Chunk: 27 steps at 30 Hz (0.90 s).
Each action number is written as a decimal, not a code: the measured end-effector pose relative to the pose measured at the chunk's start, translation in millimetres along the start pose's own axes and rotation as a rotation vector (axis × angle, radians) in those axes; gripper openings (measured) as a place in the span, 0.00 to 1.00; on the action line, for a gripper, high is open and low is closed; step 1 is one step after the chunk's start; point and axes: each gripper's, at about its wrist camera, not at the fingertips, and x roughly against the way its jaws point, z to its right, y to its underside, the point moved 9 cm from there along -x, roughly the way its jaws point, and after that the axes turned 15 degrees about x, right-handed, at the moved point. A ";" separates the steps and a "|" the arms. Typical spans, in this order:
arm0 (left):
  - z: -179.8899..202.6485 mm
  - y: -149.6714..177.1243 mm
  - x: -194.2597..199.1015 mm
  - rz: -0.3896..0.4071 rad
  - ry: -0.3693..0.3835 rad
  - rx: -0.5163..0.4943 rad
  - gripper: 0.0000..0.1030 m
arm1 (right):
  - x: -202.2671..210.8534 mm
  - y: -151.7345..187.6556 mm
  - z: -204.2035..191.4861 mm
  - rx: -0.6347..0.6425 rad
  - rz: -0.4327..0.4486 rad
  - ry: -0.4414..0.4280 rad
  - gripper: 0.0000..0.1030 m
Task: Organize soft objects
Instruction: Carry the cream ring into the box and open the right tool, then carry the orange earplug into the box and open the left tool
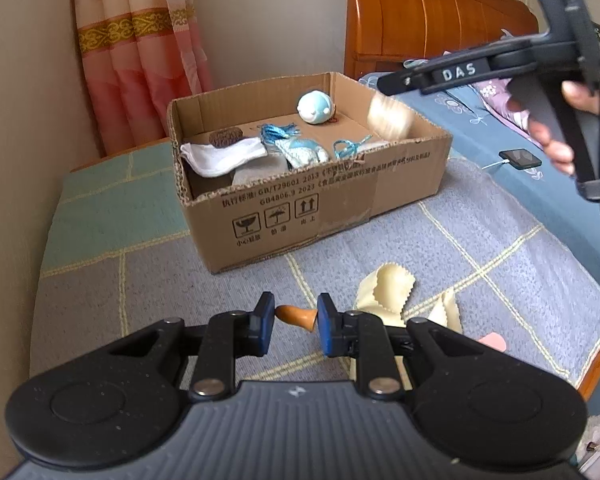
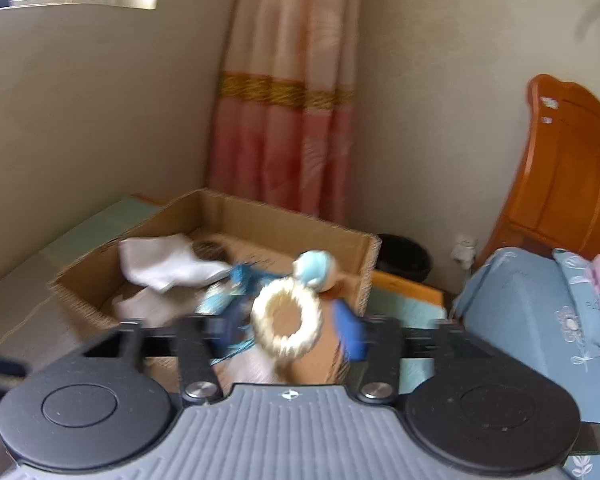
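Left gripper (image 1: 296,324): low over the checked blanket (image 1: 140,280), blue pads parted, a small orange-brown wooden piece (image 1: 296,316) lying between them; whether the pads touch it cannot be told.
Right gripper (image 2: 286,330): above the cardboard box (image 1: 332,196), fingers spread wide; a cream fluffy ring (image 2: 287,322) sits blurred in the gap, touching neither pad as far as can be seen.
Ring, from the left wrist view: a pale blur at the box's right wall, below the right gripper's fingers.
Box: on the blanket toward its far edge, open at the top.
Box contents: white cloth (image 1: 224,156) at the left end, a brown knitted piece (image 1: 226,136) behind it, blue tasselled fabric (image 1: 296,148) in the middle, a light-blue round plush (image 1: 316,108) near the far wall.
Blanket, near edge: pale yellow cloth pieces (image 1: 388,288) with pinked edges, just right of the left gripper.
Surroundings: pink curtain (image 2: 284,120) behind the box, wooden headboard (image 1: 428,12) at right.
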 end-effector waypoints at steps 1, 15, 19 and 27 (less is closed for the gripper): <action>0.2 -1.2 -0.6 0.002 -0.002 -0.003 0.21 | -3.8 0.8 2.7 -0.006 -0.005 0.012 0.91; 28.6 -49.7 5.4 0.035 0.016 -0.119 0.21 | 28.0 53.0 -14.4 -0.169 -0.138 -0.015 1.00; 45.7 -82.3 -0.4 0.057 0.014 -0.187 0.21 | 37.1 64.7 -20.3 -0.205 -0.159 -0.018 1.00; 85.5 -144.0 -50.9 0.054 0.011 -0.269 0.21 | 50.2 75.2 -28.1 -0.209 -0.163 -0.034 1.00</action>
